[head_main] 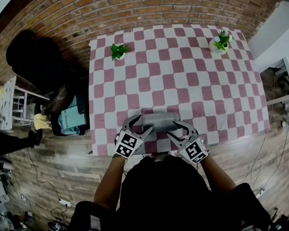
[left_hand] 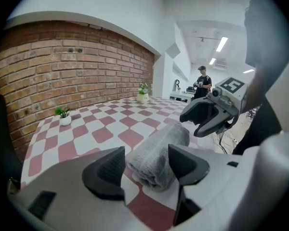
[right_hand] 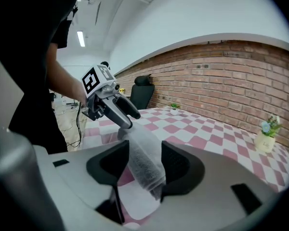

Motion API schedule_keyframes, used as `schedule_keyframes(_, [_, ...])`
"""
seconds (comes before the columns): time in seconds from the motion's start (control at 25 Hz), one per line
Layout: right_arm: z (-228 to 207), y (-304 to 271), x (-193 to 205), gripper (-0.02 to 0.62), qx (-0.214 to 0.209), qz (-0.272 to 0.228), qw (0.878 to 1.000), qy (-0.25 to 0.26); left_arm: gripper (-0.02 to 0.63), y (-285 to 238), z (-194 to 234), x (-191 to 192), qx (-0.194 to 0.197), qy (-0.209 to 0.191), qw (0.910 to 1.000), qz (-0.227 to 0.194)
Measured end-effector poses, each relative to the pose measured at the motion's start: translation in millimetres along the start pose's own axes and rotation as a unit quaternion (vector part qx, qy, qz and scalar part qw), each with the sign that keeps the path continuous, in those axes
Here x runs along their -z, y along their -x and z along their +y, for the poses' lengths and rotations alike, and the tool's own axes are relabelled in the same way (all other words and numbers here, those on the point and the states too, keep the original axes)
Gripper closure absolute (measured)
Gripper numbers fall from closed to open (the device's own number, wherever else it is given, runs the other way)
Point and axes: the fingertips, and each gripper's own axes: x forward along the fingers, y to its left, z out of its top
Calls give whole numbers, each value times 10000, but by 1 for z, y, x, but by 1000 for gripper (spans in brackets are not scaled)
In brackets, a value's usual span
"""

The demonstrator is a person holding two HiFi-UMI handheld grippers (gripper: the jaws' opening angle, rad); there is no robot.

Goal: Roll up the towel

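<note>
Head view: looking down on a checked table [head_main: 183, 81] across the middle of the frame, with a brick wall [head_main: 149, 4] along the top and a black chair [head_main: 36, 57] at the left edge.

Found the towel [head_main: 160, 120] already a tight grey roll, lying crosswise at lower centre near the table's close edge. Bracketed at both ends: left gripper [head_main: 137, 125] at the roll's left end, right gripper [head_main: 181, 129] at its right end.

From the left gripper view: jaws about half apart, roll end between them on the cloth, pads close but not visibly pressing. From the right gripper view: jaws narrower, pads touching the roll end on both sides, so a light hold there.

Spotted two small potted plants, upper left [head_main: 118, 50] and upper right [head_main: 220, 42], well apart from the work.

Reckoned rolling all but finished; only tidying and letting go left. To do it well:
- Keep both ends level so the roll stays straight.
- Squeeze only enough to stop the outer flap unwinding.
- Set down with the loose edge underneath.
- Spread jaws well clear before backing out sideways.
- Avoid dragging either end into a cone.
</note>
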Motion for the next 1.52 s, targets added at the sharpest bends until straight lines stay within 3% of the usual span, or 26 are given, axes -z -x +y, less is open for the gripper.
schedule_keyframes(0.36, [-32, 25, -67, 407, 553, -759, 9955, -158, 354, 28, 6, -47, -417, 171, 9954, -844])
schedule_keyframes(0.44, [-36, 31, -85, 430, 631, -997, 9929, -160, 389, 39, 6, -63, -530, 167, 9923, -1108])
schedule_keyframes(0.6, [-46, 43, -121, 553, 805, -1490, 9855, -41, 484, 64, 12, -98, -941, 83, 9820, -1637])
schedule_keyframes(0.76, [-51, 53, -155, 595, 938, -1911, 9771, 16, 612, 86, 19, -127, -1322, -50, 9699, -2046])
schedule_keyframes(1.12, [-56, 69, -191, 598, 1107, -2190, 9693, 165, 612, 113, 21, -143, -1409, 12, 9611, -2374])
schedule_keyframes(1.52, [-60, 70, -185, 597, 1185, -2117, 9697, 283, 612, 121, 10, -141, -1285, -99, 9632, -2360])
